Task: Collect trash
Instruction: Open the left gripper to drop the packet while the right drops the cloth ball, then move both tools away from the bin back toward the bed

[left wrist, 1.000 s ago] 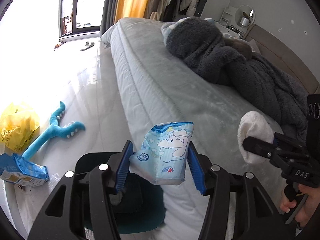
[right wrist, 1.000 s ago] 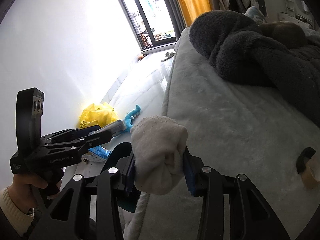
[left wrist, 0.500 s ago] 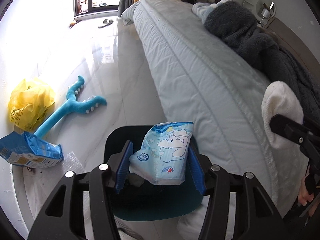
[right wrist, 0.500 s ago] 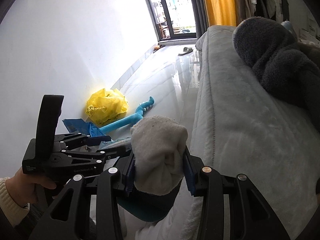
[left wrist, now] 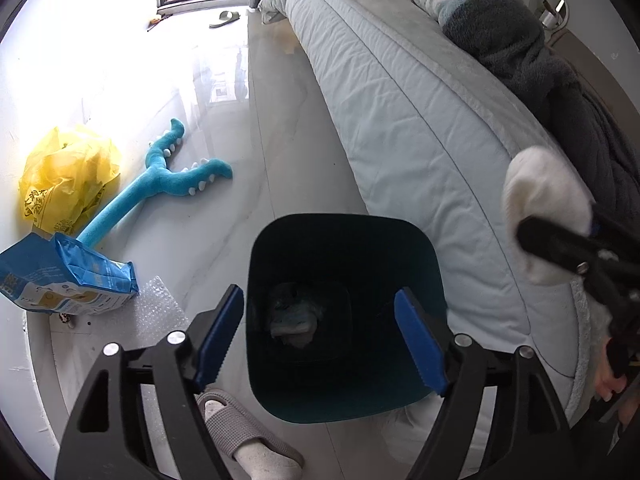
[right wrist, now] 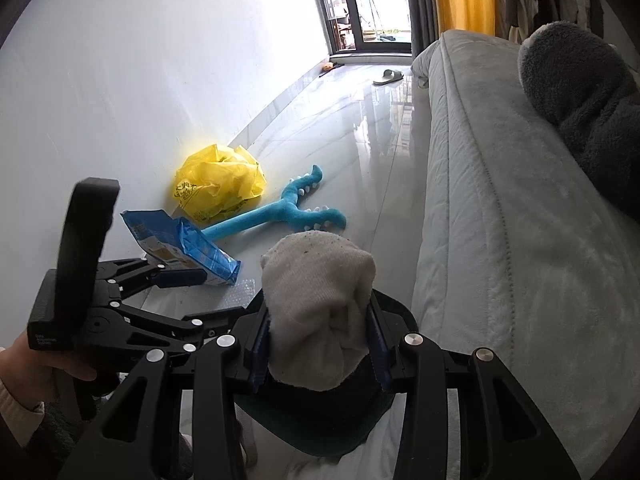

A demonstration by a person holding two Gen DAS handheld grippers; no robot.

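Observation:
A dark teal trash bin stands on the floor beside the bed. My left gripper is open and empty right above its mouth, and the light blue wipes packet lies at the bottom of the bin. My right gripper is shut on a rolled white sock and holds it over the bin's rim. The sock also shows in the left wrist view, to the right of the bin. The left gripper also shows in the right wrist view, at the lower left.
A blue snack bag, bubble wrap, a yellow plastic bag and a blue plush toy lie on the floor by the wall. A grey slipper lies near the bin. The bed carries a dark blanket.
My left gripper has opened and let go of the wipes packet, which has dropped into the bin. Both grippers have moved down over the bin.

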